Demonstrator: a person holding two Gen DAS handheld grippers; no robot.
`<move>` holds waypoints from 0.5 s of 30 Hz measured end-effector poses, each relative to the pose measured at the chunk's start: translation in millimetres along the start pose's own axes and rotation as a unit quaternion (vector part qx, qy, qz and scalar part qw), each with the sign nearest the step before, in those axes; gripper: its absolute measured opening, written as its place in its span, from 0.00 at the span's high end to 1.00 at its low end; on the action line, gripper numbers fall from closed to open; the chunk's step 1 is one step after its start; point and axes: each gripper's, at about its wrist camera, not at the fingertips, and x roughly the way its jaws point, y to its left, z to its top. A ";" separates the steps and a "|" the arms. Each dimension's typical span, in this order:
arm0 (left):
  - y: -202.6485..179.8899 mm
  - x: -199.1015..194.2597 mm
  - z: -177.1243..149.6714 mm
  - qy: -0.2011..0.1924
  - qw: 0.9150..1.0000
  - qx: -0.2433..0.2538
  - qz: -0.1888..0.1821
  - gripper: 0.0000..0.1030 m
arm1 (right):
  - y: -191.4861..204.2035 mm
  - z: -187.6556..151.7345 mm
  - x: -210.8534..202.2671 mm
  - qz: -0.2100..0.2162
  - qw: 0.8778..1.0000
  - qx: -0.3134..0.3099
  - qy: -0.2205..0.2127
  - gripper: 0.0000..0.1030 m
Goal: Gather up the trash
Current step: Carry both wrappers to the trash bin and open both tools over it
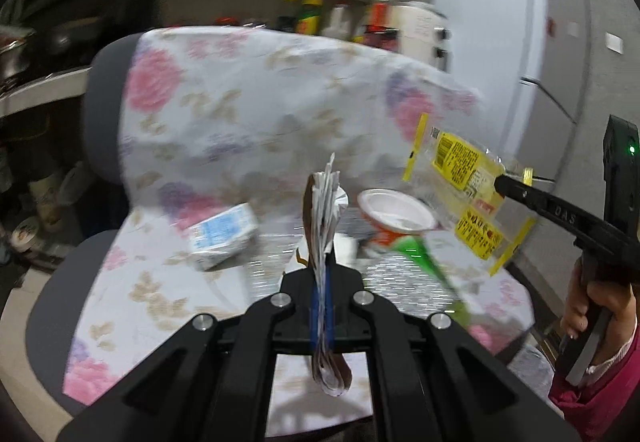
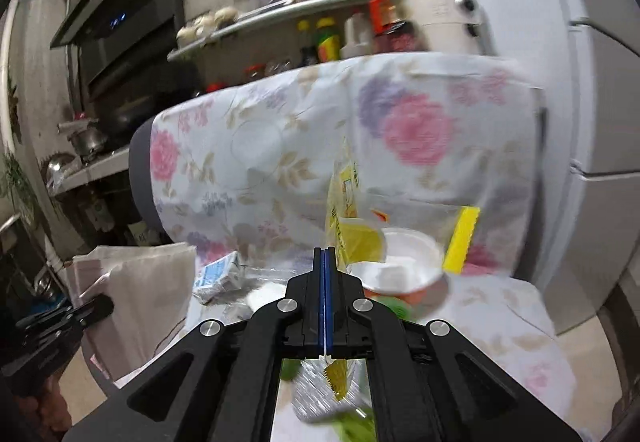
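While both tongs grip wrappers, one cup (image 1: 396, 216) and one carton (image 1: 222, 238) remain.

seat's pretty crowded: milk carton (image 1: 222, 238) toward the left edge, white cup (image 1: 396, 216) near the right, floral chair back (image 1: 256, 98) walling off behind. open gap between carton and cup mid-seat.
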 end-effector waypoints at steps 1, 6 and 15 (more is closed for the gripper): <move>-10.4 -0.3 -0.5 -0.002 1.000 0.007 -0.010 1.00 | -6.6 -2.9 -9.3 -0.005 1.000 0.003 -0.003 1.00; -79.7 0.8 -7.5 -0.005 0.995 0.052 -0.083 1.00 | -46.6 -20.2 -72.8 -0.055 0.998 0.022 -0.024 1.00; -210.5 14.3 -50.4 0.020 0.969 0.134 -0.207 1.00 | -101.0 -86.0 -166.3 -0.199 0.980 0.020 -0.001 1.00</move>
